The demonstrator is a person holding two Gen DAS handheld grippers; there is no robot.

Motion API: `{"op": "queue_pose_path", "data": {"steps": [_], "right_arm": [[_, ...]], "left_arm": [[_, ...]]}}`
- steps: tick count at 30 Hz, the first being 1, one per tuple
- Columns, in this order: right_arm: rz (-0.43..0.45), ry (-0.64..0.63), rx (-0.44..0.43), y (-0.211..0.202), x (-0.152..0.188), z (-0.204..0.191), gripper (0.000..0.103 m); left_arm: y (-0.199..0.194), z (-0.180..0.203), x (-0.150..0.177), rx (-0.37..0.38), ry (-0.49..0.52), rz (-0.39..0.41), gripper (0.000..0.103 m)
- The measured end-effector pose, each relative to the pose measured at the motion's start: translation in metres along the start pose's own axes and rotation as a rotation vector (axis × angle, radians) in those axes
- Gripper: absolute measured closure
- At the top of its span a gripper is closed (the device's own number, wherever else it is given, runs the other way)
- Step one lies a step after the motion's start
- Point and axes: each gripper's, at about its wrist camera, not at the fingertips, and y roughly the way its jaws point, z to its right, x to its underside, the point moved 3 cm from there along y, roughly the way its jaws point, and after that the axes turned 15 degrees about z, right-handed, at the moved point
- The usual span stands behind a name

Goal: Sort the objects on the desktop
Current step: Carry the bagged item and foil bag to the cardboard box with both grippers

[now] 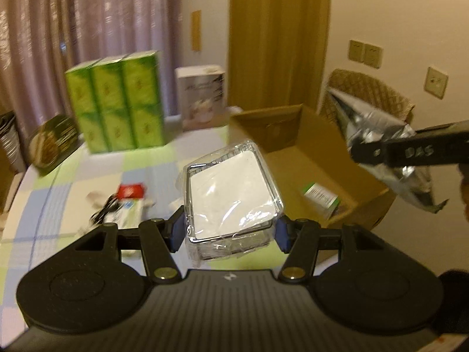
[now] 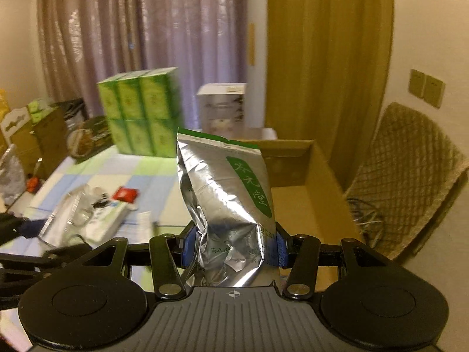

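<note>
Holding both items clear of the table (image 1: 96, 176).
You're pinching the wrapped box (image 1: 231, 193) in your left gripper (image 1: 230, 233), long axis pointing forward; your right gripper (image 2: 231, 248) is squeezing the foil pouch (image 2: 225, 193), standing upright.

An open brown cardboard box (image 1: 307, 152) stood right of the checked tablecloth (image 1: 88, 170); a small green-and-white carton (image 1: 321, 198) lay inside it.

**A checked cloth, well loaded**

The table (image 1: 88, 176), under a green-and-blue checked cloth, carries a stack of green boxes (image 1: 117, 105), a white box (image 1: 202, 96), an open cardboard box (image 1: 307, 152) — and a red packet (image 1: 132, 190) among small clutter.
</note>
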Motion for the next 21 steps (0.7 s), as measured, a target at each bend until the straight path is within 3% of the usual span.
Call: {"op": "queue_pose_path", "data": {"steps": [10, 21], "right_arm": [[-0.045, 0.073, 0.047, 0.051, 0.001, 0.071, 0.054], [-0.088, 0.16, 0.071, 0.089, 0.012, 0.111, 0.054]], "left_arm": [[0.077, 0.043, -0.028, 0.111, -0.027, -0.016, 0.049], [0.154, 0.074, -0.034, 0.177, -0.054, -0.054, 0.049]]}}
